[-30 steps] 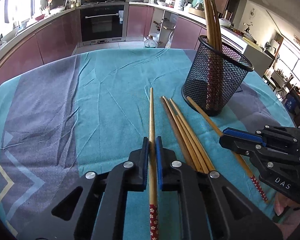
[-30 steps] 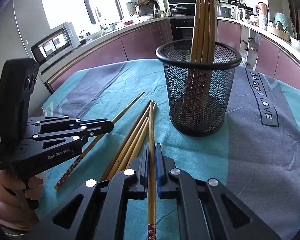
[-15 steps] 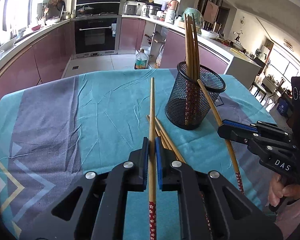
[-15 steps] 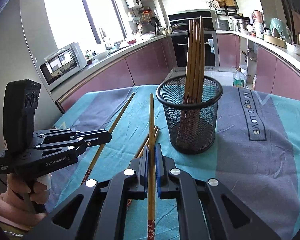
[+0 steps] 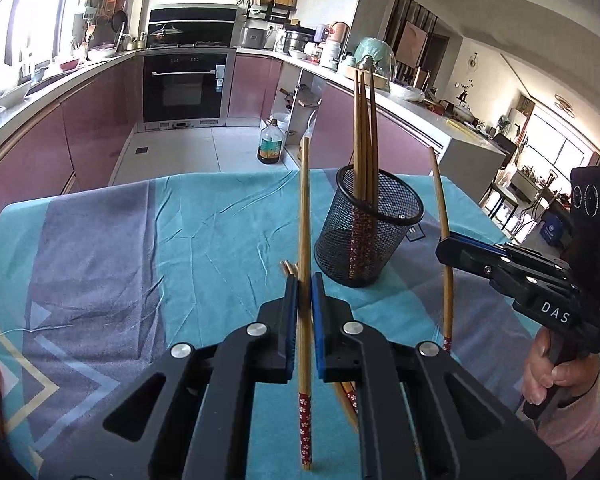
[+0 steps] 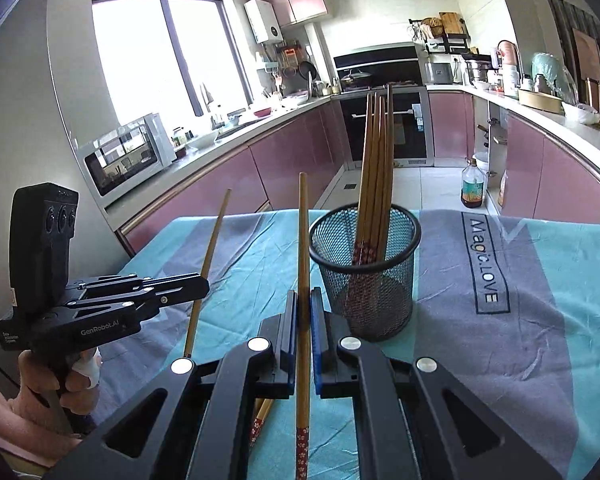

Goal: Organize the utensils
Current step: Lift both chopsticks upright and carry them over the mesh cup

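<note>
Chopsticks [image 5: 305, 240] are clamped singly in the left gripper [image 5: 305, 300] and right gripper [image 6: 304, 312], raised beside the mesh holder [image 6: 366, 268]; light, stiff, slippery wood, best gripped mid-shaft.

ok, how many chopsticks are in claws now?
2. Left chopstick in the left claw, right chopstick in the right claw. Rest: in the cup or lying under the claws, partly hidden.
</note>
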The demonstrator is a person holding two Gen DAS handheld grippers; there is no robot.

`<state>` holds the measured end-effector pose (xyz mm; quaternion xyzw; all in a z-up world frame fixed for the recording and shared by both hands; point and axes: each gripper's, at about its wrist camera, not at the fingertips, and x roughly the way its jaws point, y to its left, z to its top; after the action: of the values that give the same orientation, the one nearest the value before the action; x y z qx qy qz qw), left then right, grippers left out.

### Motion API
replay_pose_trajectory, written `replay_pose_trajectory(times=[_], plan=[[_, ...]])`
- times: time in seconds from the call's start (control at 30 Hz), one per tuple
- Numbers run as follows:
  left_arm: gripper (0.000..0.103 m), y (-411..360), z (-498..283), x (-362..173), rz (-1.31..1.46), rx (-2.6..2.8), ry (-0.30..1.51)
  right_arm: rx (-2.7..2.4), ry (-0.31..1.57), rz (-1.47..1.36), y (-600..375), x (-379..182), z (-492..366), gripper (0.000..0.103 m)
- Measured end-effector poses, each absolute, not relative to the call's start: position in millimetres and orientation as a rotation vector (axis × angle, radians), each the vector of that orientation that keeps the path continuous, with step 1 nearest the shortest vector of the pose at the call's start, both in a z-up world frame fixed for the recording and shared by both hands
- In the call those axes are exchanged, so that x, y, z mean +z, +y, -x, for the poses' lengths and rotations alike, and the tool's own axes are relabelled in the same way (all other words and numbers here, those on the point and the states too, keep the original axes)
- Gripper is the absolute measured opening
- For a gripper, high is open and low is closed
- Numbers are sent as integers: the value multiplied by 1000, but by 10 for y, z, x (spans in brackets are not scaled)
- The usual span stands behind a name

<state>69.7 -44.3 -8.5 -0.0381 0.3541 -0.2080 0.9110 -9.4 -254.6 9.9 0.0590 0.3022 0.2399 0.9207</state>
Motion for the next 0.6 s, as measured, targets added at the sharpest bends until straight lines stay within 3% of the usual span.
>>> replay_pose_trajectory(times=[0.6], plan=[[8,-354,-624,566,130,-511,578,477,471,-128,-2711,605,-3,5]])
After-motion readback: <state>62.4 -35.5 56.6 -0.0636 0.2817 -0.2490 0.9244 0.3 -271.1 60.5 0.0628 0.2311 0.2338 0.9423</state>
